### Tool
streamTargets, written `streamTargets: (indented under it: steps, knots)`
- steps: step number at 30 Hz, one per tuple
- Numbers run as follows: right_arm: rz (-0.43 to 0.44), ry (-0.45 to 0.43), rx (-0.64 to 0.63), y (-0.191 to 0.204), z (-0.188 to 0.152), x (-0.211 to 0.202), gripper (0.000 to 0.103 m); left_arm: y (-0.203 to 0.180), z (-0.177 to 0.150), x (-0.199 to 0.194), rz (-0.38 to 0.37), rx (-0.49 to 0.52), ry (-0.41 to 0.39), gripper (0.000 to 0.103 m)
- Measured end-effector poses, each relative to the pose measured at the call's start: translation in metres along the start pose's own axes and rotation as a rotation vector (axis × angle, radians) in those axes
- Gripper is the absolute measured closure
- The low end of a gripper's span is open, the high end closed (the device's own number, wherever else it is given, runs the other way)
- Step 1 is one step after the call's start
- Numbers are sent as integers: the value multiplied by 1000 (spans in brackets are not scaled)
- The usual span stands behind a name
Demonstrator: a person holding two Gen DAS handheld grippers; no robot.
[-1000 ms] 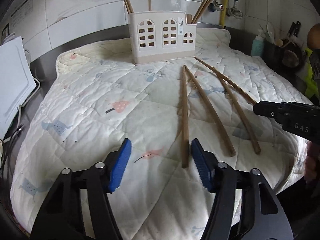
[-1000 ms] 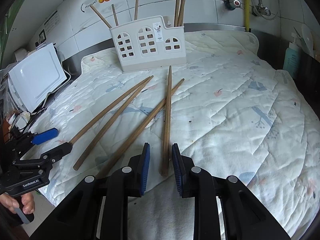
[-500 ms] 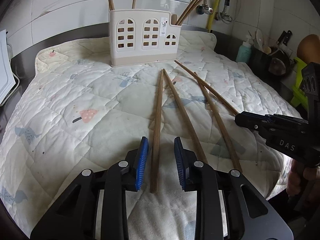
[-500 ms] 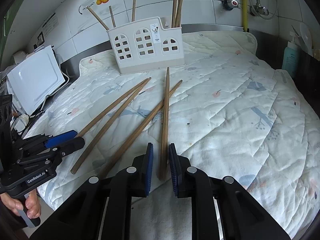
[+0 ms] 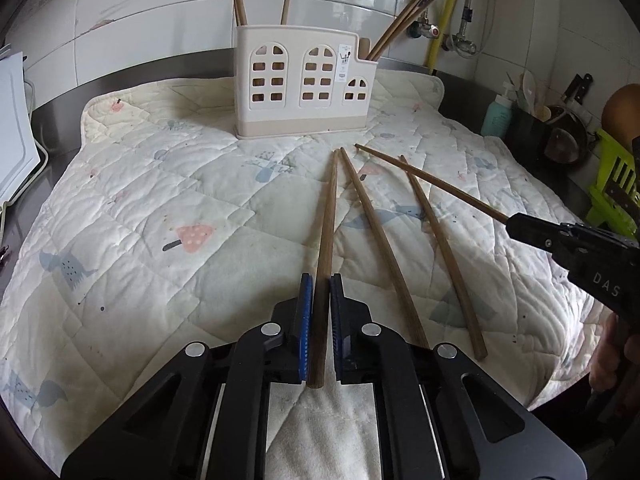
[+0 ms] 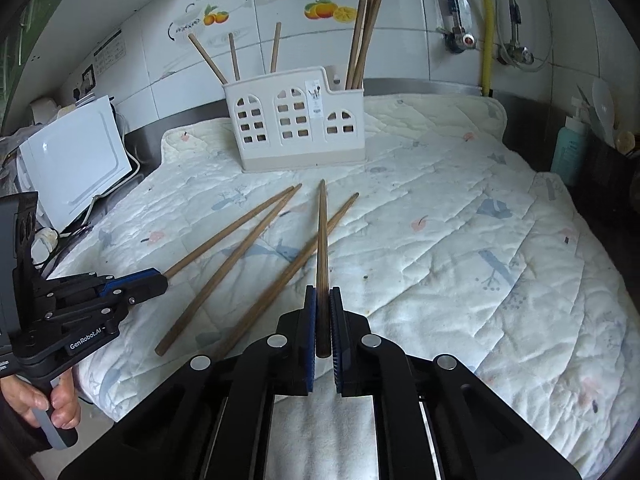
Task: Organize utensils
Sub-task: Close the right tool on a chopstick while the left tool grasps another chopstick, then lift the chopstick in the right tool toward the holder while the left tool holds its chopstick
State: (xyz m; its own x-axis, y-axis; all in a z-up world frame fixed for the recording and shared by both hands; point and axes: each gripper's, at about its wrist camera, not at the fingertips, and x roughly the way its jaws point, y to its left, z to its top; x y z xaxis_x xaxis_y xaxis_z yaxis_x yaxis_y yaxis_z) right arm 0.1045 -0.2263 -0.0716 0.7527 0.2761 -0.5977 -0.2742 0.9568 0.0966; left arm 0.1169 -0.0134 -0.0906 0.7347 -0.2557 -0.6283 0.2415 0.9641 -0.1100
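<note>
Both jaws tight on chopsticks (image 5: 326,232)

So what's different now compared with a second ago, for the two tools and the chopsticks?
Both tools have just closed. The left tool now clamps the leftmost chopstick; the right tool clamps the rightmost chopstick and has raised its near end. The two middle chopsticks and the white holder stayed put on the quilted mat.

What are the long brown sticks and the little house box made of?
The chopsticks look like wood: matte brown, faintly grained. The holder looks like moulded plastic: smooth, cream, with cut-out windows. The mat under them looks like quilted fabric, stitched and puffy.
</note>
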Motion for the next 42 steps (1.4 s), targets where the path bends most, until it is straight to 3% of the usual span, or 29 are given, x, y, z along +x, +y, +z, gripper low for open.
streamTargets:
  steps: [9, 15, 19, 21, 22, 23, 27, 29, 31, 32, 36, 38, 42]
  knots:
    - [15, -164, -85, 9, 54, -52, 97, 0, 28, -33, -45, 2, -92, 100]
    - [50, -177, -111, 9, 89, -59, 97, 5, 34, -34, -40, -1, -108, 100]
    - [54, -190, -132, 12, 96, -63, 97, 6, 19, -29, -74, -7, -68, 99]
    - [53, -187, -138, 14, 94, -63, 97, 5, 11, -26, -89, 4, -46, 88]
    - [54, -184, -139, 15, 93, -62, 97, 5, 7, -24, -82, 7, -38, 71]
    - [55, -183, -138, 15, 91, -61, 97, 4, 4, -21, -73, 16, -32, 66]
    - [53, -185, -133, 15, 89, -60, 96, 6, -2, -5, -71, 15, 8, 68]
    - [52, -185, -135, 15, 88, -60, 96, 8, -4, 2, -76, 9, 23, 80]
    - [49, -185, -140, 15, 88, -60, 96, 9, -4, 6, -75, 8, 26, 80]
    - [48, -185, -138, 15, 88, -60, 96, 9, -4, 7, -80, 12, 30, 88]
    - [49, -189, -128, 14, 89, -59, 96, 2, -6, 13, -51, 54, 42, 89]
    - [51, -189, -125, 14, 90, -59, 96, 4, -4, 14, -46, 41, 46, 96]
    - [58, -201, -137, 16, 96, -64, 96, 9, 5, 2, -63, -3, 12, 97]
